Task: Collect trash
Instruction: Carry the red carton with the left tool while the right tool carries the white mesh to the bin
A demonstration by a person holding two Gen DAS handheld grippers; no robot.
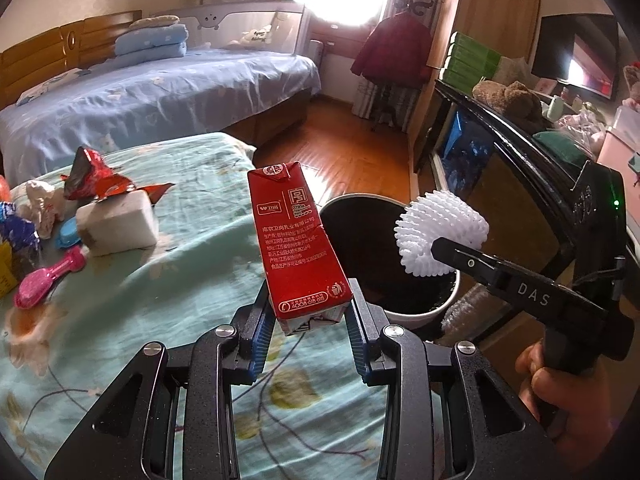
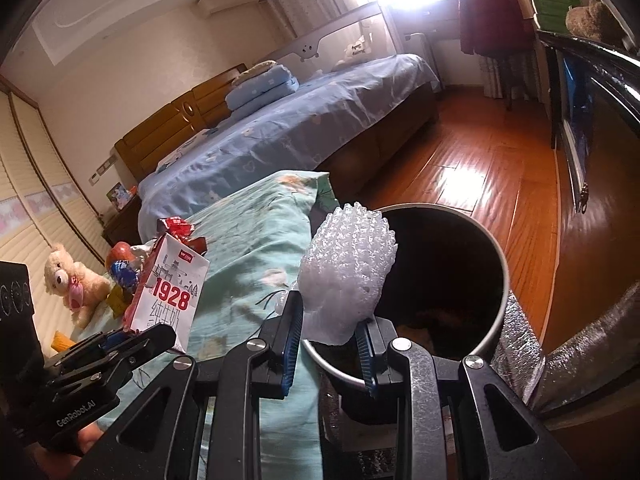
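Note:
My left gripper (image 1: 310, 312) is shut on a red milk carton (image 1: 298, 240) and holds it upright over the table's right edge, beside the bin; the carton also shows in the right wrist view (image 2: 170, 288). My right gripper (image 2: 330, 320) is shut on a white foam fruit net (image 2: 346, 272) and holds it over the near rim of the round bin (image 2: 502, 276). In the left wrist view the net (image 1: 440, 234) hangs above the bin (image 1: 436, 312), whose inside is dark.
A table with a teal floral cloth (image 1: 180, 280) carries a red wrapper (image 1: 90, 174), a white foam block (image 1: 118, 222), a pink brush (image 1: 50, 278) and blue wrappers (image 1: 16, 228). A blue bed (image 1: 160, 92) stands behind. A black cabinet (image 1: 508, 132) and silver foil wrap (image 2: 516, 340) flank the bin.

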